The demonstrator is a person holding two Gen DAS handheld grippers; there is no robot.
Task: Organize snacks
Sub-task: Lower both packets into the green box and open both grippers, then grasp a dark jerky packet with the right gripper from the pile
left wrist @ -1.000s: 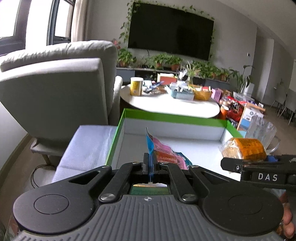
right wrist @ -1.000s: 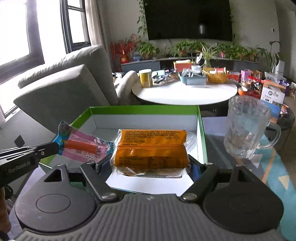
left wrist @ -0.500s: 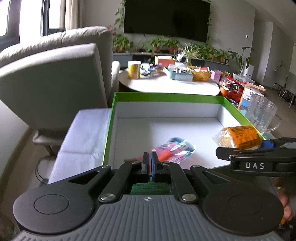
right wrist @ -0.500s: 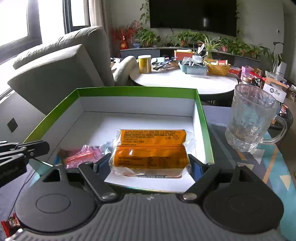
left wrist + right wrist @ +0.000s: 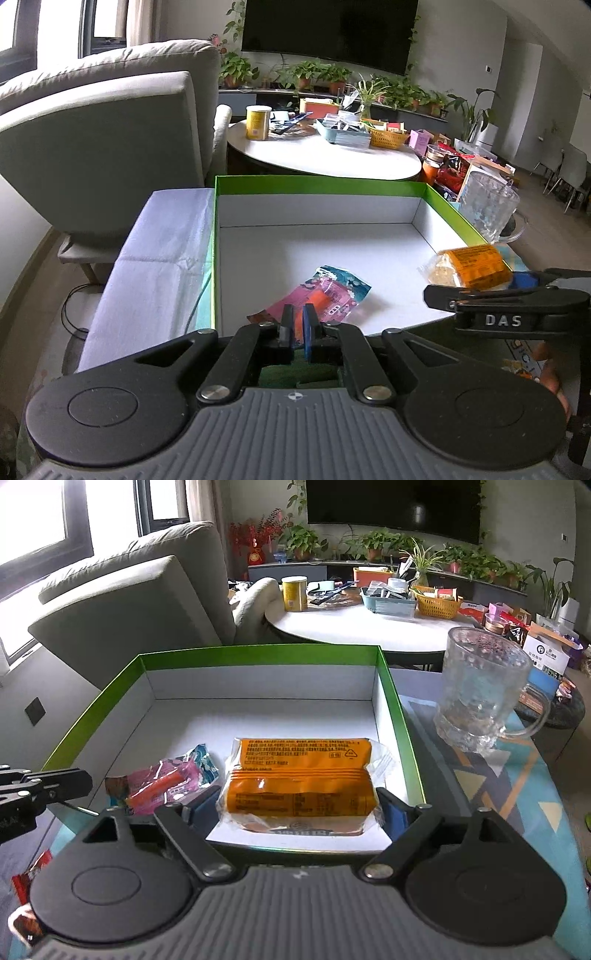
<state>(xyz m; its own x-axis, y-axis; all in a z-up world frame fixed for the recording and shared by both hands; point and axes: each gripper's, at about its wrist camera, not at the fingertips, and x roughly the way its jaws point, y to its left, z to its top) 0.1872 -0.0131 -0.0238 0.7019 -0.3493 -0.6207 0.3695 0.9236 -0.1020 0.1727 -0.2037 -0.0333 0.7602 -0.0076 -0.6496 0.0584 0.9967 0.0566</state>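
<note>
A green-rimmed white box [image 5: 317, 184] [image 5: 258, 651] lies open before me. A pink and blue snack packet [image 5: 325, 295] [image 5: 166, 782] lies flat on the box floor near the front left. My left gripper [image 5: 297, 326] is just behind it, its fingers nearly together with a thin gap and nothing between them. My right gripper [image 5: 297, 808] is shut on an orange wrapped snack [image 5: 299, 779], holding it over the front of the box. That snack [image 5: 472, 266] also shows at the right in the left wrist view.
A glass mug [image 5: 484, 698] stands right of the box on a patterned cloth. A small red packet [image 5: 31, 875] lies at the lower left. A grey armchair [image 5: 103, 147] is to the left, and a cluttered round white table [image 5: 325, 155] stands behind the box.
My left gripper let go of the pink and blue packet, which dropped flat into the box, and drew back. My right gripper lowered the orange snack toward the box.
</note>
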